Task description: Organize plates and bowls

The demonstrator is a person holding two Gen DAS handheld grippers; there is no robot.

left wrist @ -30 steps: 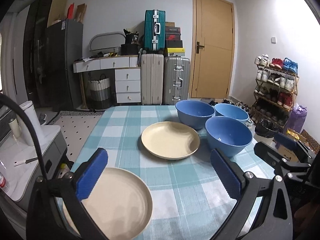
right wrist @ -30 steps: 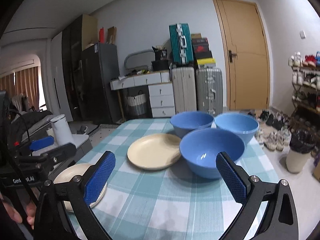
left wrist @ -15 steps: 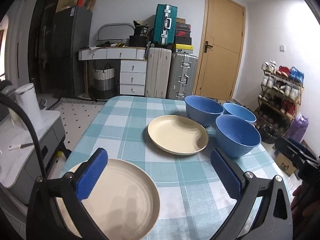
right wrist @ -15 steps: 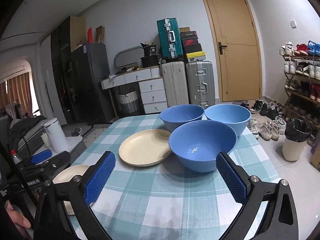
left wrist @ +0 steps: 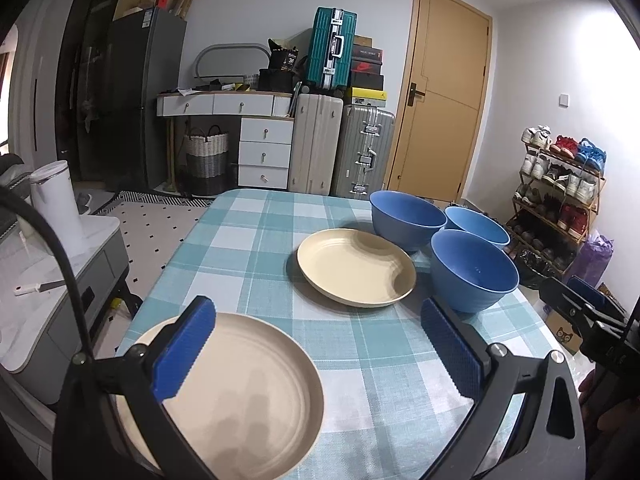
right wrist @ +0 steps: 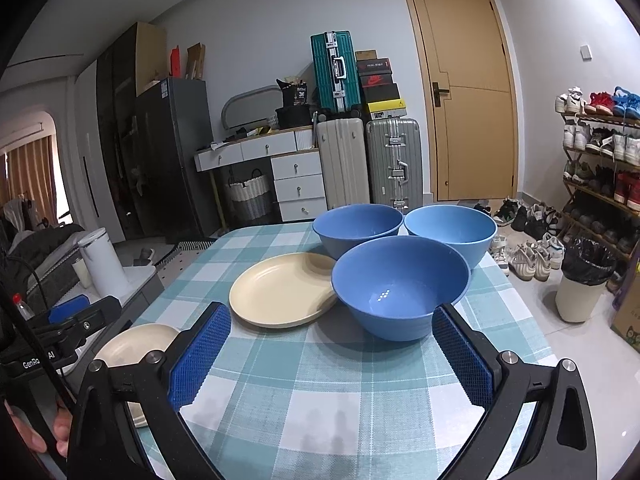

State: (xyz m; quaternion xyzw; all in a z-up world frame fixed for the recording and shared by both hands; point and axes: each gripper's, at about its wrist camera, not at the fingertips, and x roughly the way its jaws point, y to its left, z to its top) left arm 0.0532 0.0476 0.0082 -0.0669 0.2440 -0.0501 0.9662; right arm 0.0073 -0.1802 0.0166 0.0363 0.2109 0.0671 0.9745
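Near plate (left wrist: 240, 392) partly hidden behind left gripper (left wrist: 316, 348) finger; lower edge cut off by frame bottom. In right view same plate (right wrist: 136, 344) mostly covered by right gripper (right wrist: 332, 356) finger. Far bowl (left wrist: 476, 226) half hidden behind front bowl (left wrist: 474, 272). Far plate (right wrist: 282, 288) rim tucked behind front bowl (right wrist: 400, 288). Shoebox labels (right wrist: 378, 80) too small to read. Right gripper (left wrist: 580, 316) cut off at frame edge, jaws unclear there.
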